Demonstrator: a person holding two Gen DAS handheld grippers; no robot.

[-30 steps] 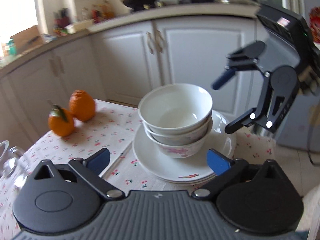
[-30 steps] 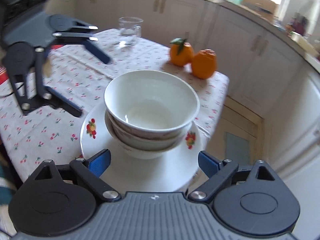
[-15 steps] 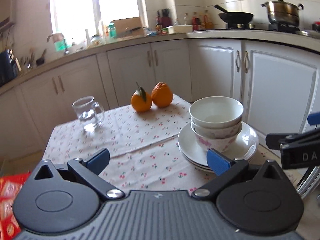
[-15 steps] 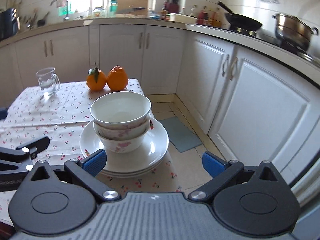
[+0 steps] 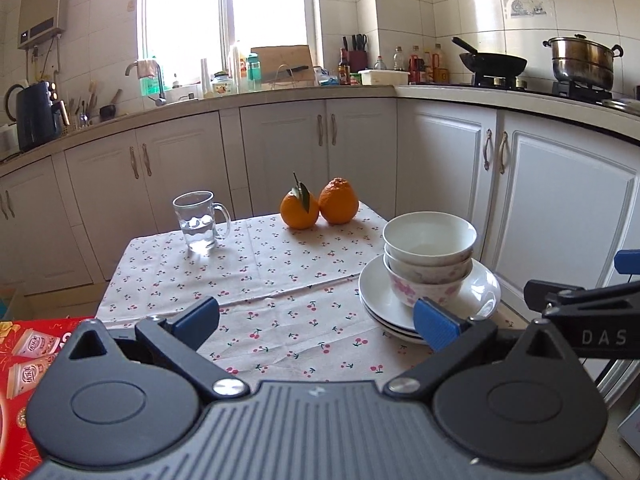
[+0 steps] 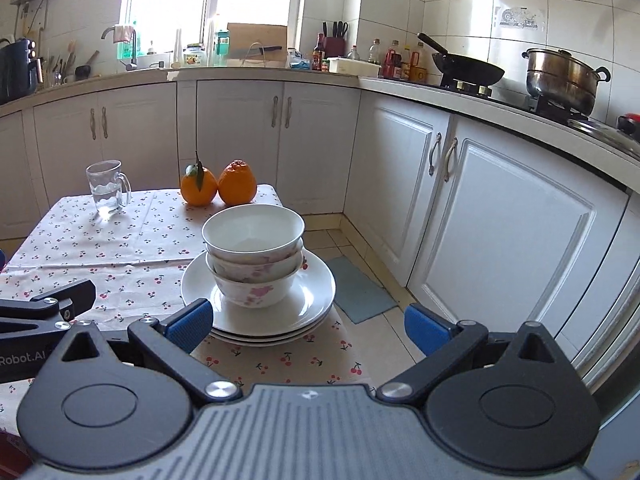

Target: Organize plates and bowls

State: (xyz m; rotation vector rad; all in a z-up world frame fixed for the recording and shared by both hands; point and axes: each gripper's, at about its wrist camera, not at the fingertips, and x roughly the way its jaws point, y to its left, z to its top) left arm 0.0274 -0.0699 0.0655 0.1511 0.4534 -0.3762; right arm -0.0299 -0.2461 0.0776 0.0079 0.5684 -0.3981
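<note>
Kitchen, cherry-print table (image 5: 280, 280). Left view only: red box (image 5: 28, 344) far left. Both views: glass mug (image 5: 198, 222), two oranges (image 5: 318, 208), then bowls (image 6: 253, 256) stacked on plates (image 6: 316, 292) at the table's right edge. Left gripper (image 5: 316, 318) and right gripper (image 6: 307, 322) both gape wide, nothing between them

Glossy white glazed ceramic bowls (image 6: 253, 256) and plates (image 6: 316, 284) — smooth, on a matt cherry-print cloth tablecloth (image 5: 256, 256); a clear glass mug (image 5: 198, 222); a shiny steel pot (image 6: 560, 78).
</note>
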